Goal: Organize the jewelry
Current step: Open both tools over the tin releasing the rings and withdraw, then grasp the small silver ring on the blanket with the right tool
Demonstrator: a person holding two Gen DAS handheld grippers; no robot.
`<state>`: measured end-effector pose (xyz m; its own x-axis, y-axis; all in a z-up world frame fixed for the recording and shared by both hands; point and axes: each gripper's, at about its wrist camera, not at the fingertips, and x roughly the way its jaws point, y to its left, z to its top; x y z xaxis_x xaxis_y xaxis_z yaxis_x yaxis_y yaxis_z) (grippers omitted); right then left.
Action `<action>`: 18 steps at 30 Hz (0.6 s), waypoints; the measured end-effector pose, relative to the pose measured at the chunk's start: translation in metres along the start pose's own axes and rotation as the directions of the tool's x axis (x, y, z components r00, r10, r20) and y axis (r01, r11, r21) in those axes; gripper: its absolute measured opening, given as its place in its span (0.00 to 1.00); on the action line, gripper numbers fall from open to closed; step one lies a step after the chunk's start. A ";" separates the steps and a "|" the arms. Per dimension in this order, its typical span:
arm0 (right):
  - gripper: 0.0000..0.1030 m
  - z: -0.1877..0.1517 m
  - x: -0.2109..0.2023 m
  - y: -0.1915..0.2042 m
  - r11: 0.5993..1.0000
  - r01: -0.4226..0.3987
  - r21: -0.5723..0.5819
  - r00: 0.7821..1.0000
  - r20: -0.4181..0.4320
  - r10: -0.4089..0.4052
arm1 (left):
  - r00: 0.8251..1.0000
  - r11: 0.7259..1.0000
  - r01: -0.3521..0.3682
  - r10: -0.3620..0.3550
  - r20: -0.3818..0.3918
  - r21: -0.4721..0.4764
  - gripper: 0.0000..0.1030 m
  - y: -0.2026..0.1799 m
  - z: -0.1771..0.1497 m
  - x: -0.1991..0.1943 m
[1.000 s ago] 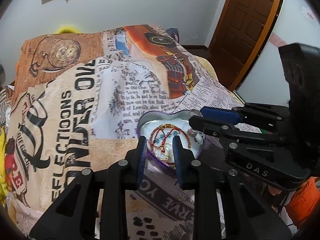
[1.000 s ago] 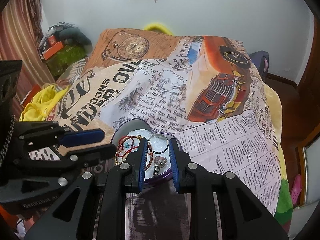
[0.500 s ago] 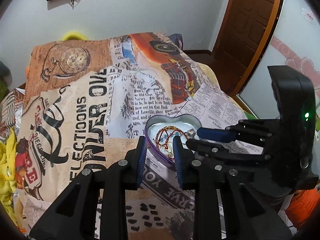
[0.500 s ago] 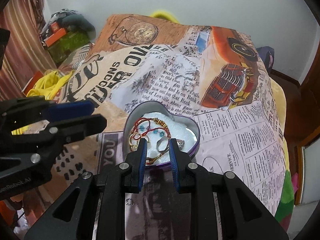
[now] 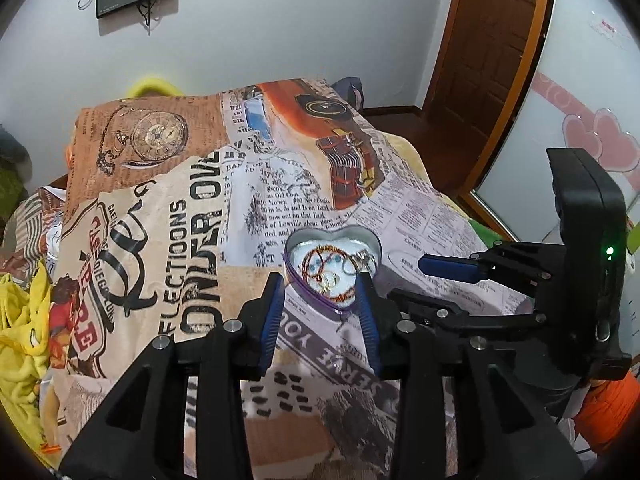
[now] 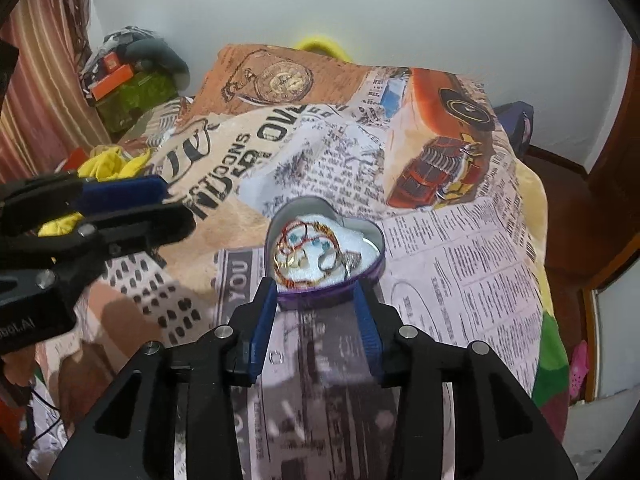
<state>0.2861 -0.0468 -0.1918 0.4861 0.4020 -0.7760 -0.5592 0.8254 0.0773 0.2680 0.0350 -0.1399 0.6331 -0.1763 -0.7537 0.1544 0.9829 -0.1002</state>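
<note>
A purple heart-shaped tin (image 5: 362, 238) (image 6: 372, 272) sits on the printed bedspread. On its white lining lie a red beaded bracelet (image 5: 320, 262) (image 6: 298, 236), gold rings (image 6: 290, 260) and a silver ring with a charm (image 6: 340, 262). My left gripper (image 5: 322, 292) is open and empty, raised just in front of the tin. My right gripper (image 6: 316, 294) is open and empty, also just short of the tin. Each gripper shows in the other's view: the right one (image 5: 460, 280) at the right, the left one (image 6: 132, 208) at the left.
The bedspread (image 5: 180, 240) (image 6: 460, 264) has newspaper, watch and car prints. Yellow cloth (image 5: 20, 320) (image 6: 116, 164) lies at the left edge. A wooden door (image 5: 492, 60) stands at the right. Boxes and clutter (image 6: 128, 80) sit by the curtain.
Both grippers have pulled back and up from the tin. Their jaws have opened wider. The jewelry stays in the tin.
</note>
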 end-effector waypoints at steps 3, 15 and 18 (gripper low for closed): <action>0.35 -0.009 0.003 0.003 1.000 0.002 -0.006 1.000 -0.020 -0.002 | 1.000 1.000 -0.004 0.004 -0.021 0.006 0.39 -0.001 -0.010 0.002; 0.35 -0.040 0.036 0.021 0.997 0.008 -0.070 0.992 -0.124 -0.017 | 0.987 0.999 -0.017 0.012 -0.161 -0.032 0.39 0.015 -0.057 0.028; 0.35 -0.044 0.041 0.026 0.994 0.026 -0.105 0.993 -0.111 -0.038 | 0.985 0.999 -0.017 0.009 -0.173 -0.044 0.39 0.018 -0.063 0.031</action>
<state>0.2620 -0.0260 -0.2488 0.4298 0.3239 -0.8429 -0.6138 0.7894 -0.0096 0.2422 0.0507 -0.2059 0.4936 -0.1555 -0.8557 0.1100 0.9872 -0.1159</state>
